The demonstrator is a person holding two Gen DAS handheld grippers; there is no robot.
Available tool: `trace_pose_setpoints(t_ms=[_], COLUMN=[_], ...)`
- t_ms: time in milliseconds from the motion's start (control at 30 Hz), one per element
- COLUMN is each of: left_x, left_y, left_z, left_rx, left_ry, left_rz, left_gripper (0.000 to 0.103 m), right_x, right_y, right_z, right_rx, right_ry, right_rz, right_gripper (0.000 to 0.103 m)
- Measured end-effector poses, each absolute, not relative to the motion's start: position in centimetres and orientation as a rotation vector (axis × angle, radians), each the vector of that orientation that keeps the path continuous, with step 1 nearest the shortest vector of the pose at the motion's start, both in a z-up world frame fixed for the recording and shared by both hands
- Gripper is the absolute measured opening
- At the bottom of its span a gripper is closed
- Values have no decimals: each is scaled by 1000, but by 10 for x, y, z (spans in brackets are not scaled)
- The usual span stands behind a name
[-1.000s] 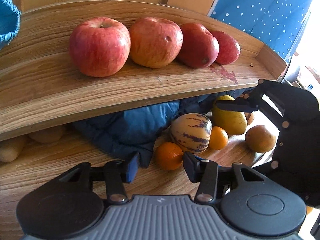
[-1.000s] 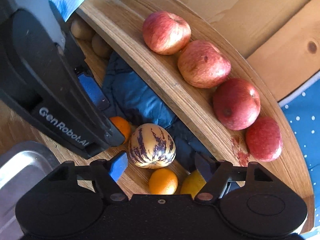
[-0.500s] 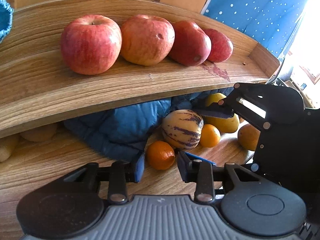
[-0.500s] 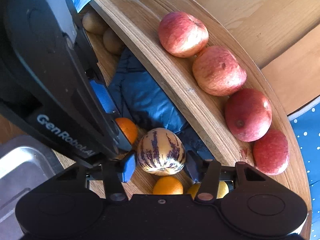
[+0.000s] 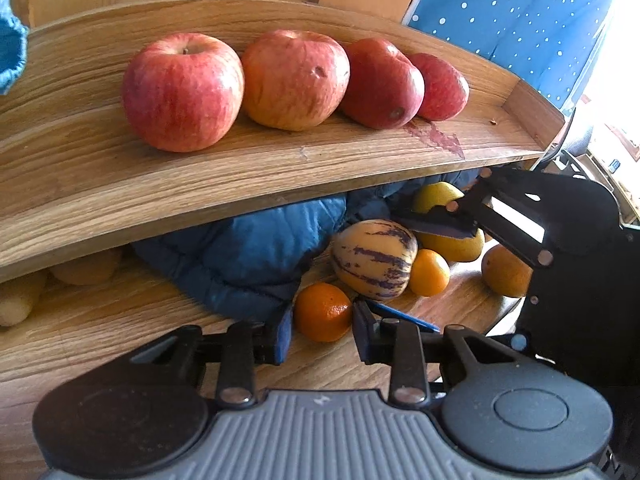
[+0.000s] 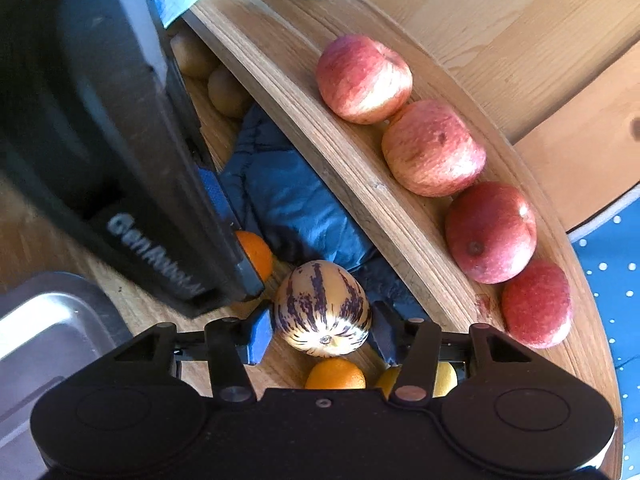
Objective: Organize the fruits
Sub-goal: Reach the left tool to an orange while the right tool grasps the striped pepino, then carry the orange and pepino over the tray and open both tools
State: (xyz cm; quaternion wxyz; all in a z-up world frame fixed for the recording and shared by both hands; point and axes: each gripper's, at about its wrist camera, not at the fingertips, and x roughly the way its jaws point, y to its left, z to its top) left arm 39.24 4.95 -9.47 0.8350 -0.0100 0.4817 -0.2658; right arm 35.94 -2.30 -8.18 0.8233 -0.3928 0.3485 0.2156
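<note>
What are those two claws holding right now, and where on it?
The left gripper brackets a small orange at its sides; the right gripper brackets the striped fruit at its widest part. Firm contact cannot be told.

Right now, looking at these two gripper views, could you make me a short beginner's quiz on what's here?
1. How many apples sit on the upper wooden shelf?
2. True or false: the left gripper brackets a tangerine.
3. Which fruit lies between the right gripper's fingers? A) an apple B) the striped pepino melon C) a kiwi

Key: 1. Four, in a row. 2. True; its fingers flank the fruit, though contact cannot be told. 3. B.
</note>
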Motion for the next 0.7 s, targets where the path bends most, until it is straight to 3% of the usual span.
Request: trace_pose_setpoints(t_ms=[700], left_x=[323], left_y=[37], left_z=[-61], left_rx=[0], left_ry=[982], left_rz=[-558], left_gripper=[34], right_x=[247], right_y=[-49], right_z=[-36], right_rx=[-711], right_ry=[662], right_rz=[354], right_gripper=[54])
